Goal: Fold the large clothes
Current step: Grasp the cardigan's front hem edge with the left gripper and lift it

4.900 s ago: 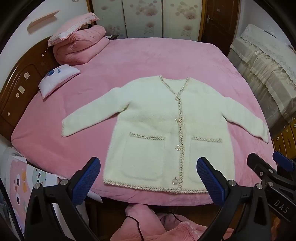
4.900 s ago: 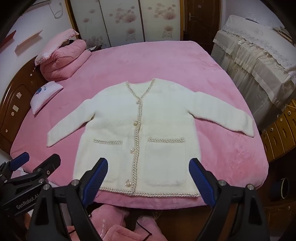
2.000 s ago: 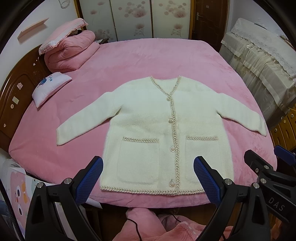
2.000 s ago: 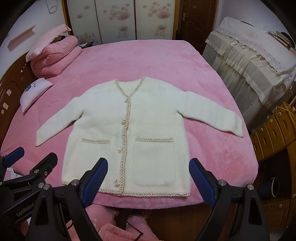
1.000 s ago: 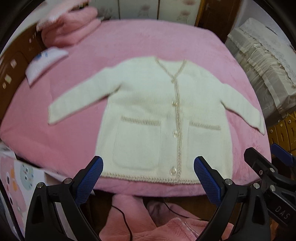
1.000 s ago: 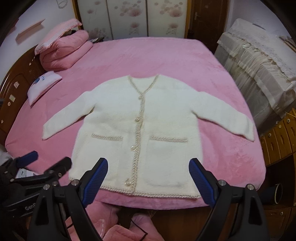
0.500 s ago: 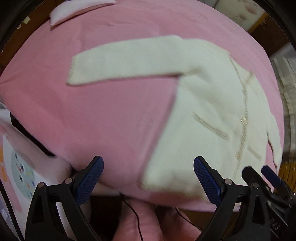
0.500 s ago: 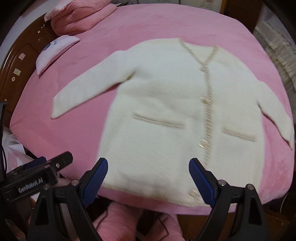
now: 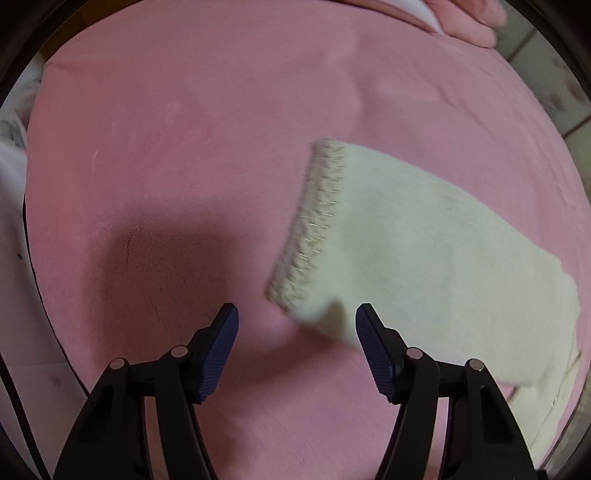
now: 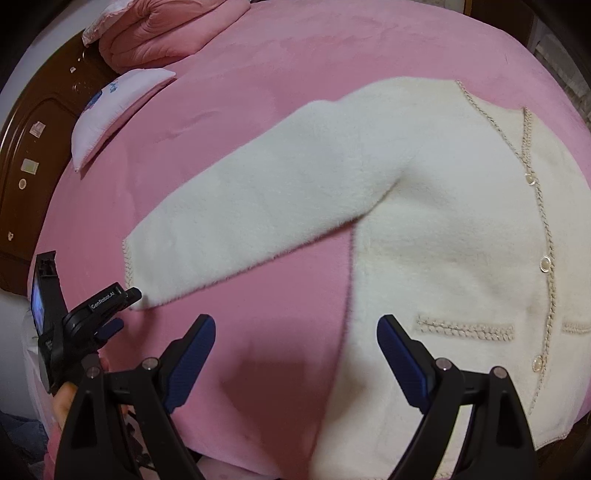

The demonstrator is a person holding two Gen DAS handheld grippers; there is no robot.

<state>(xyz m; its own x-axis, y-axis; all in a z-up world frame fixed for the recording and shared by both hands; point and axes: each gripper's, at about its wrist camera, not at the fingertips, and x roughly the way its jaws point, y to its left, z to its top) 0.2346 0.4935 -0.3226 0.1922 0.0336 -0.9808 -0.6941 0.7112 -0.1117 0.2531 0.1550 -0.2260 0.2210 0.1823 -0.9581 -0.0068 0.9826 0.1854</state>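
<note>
Two grippers over a pink bed (image 10: 280, 48), both pointing steeply down. Far left in the right wrist view — dark wooden headboard (image 10: 29, 155); just beside it a small pale pillow (image 10: 114, 110), and above that a rolled pink quilt (image 10: 162, 29). Left gripper (image 10: 127, 308) sits at the cuff (image 10: 129, 266) of the near sleeve; its upper finger lies at the cuff's lower corner, the blue-padded one just below. In its own view the left gripper (image 9: 297, 347) has jaws that have just been closing, now at a middling gap; the cuff's bottom corner (image 9: 325, 321) hangs between the pads, touching or nearly touching the right-hand pad, clear of the other — not pinched. Cream cardigan (image 10: 443, 221) lies flat, front up, buttoned, on the bed; sleeve (image 10: 258, 206) runs out leftward and down from the shoulder. Right gripper (image 10: 295, 354) hovers with jaws spread wide over bare pink cover, nothing between them; the cardigan's side edge lies just right of centre, the braid-trimmed pocket (image 10: 465, 328) beyond the right-hand finger.
</note>
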